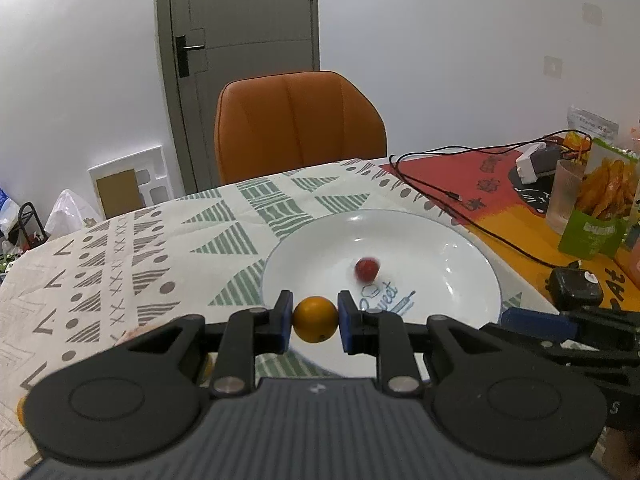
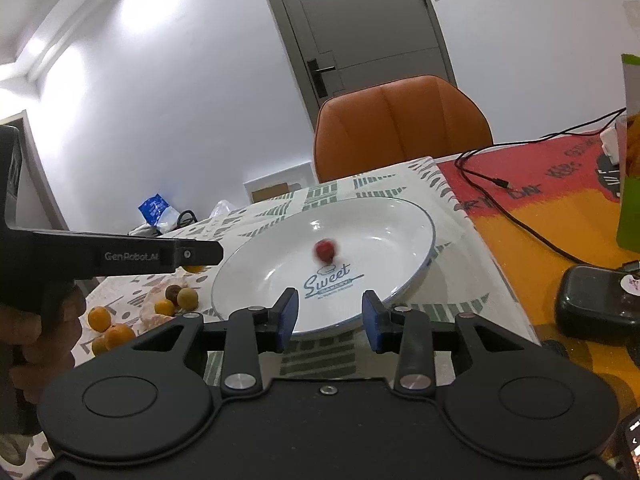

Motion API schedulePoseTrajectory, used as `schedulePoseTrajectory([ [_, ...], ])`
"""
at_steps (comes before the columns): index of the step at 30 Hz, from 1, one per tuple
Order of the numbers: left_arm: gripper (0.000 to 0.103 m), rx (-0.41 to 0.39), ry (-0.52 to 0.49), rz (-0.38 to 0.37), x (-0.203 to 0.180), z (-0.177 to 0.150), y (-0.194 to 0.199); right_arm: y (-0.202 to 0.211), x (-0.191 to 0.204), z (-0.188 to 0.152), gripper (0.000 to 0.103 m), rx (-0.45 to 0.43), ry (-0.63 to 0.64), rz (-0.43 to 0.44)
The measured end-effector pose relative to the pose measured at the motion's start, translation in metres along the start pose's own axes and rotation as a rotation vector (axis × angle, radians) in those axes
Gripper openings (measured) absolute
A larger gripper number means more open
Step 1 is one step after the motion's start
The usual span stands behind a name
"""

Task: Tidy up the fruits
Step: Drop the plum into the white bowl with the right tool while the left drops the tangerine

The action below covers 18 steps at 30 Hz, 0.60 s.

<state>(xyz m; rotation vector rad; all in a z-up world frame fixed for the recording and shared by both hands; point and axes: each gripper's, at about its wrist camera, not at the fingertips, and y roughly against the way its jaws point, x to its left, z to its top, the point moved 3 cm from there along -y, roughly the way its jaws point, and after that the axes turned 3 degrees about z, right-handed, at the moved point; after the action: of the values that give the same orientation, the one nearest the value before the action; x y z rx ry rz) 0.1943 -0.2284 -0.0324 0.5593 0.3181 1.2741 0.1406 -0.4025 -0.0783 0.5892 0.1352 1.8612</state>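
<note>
Orange fruit (image 1: 315, 319) is clamped in your left tool (image 1: 314, 320); right tool (image 2: 329, 315) gapes empty: carry it over the plate (image 1: 472, 258), then release.

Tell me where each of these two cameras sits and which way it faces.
Left wrist: on the left gripper, facing across the plate to the orange chair; its fingers clamp a small orange fruit.
Right wrist: on the right gripper, open above the plate's near rim; the left-hand tool and a hand show.
Shared: plate, red fruit, chair, door.
</note>
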Motion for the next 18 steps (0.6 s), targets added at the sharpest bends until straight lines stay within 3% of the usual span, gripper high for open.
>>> schedulePoseTrajectory([
  [8, 0.029, -0.013, -0.026, 0.021, -0.008, 0.0, 0.003, 0.0, 0.005, -0.001, 0.039, 0.004, 0.012, 0.019],
  [10, 0.042, -0.006, -0.004, 0.02, -0.002, -0.003, 0.005, 0.001, 0.008, 0.0, 0.045, -0.001, 0.019, 0.025],
  [12, 0.048, -0.005, 0.01, 0.028, 0.005, -0.007, 0.009, 0.002, 0.011, 0.002, 0.05, -0.008, 0.022, 0.031],
  [18, 0.057, 0.003, 0.081, 0.088, 0.039, -0.017, 0.024, 0.002, 0.023, 0.006, 0.069, -0.016, 0.031, 0.038],
])
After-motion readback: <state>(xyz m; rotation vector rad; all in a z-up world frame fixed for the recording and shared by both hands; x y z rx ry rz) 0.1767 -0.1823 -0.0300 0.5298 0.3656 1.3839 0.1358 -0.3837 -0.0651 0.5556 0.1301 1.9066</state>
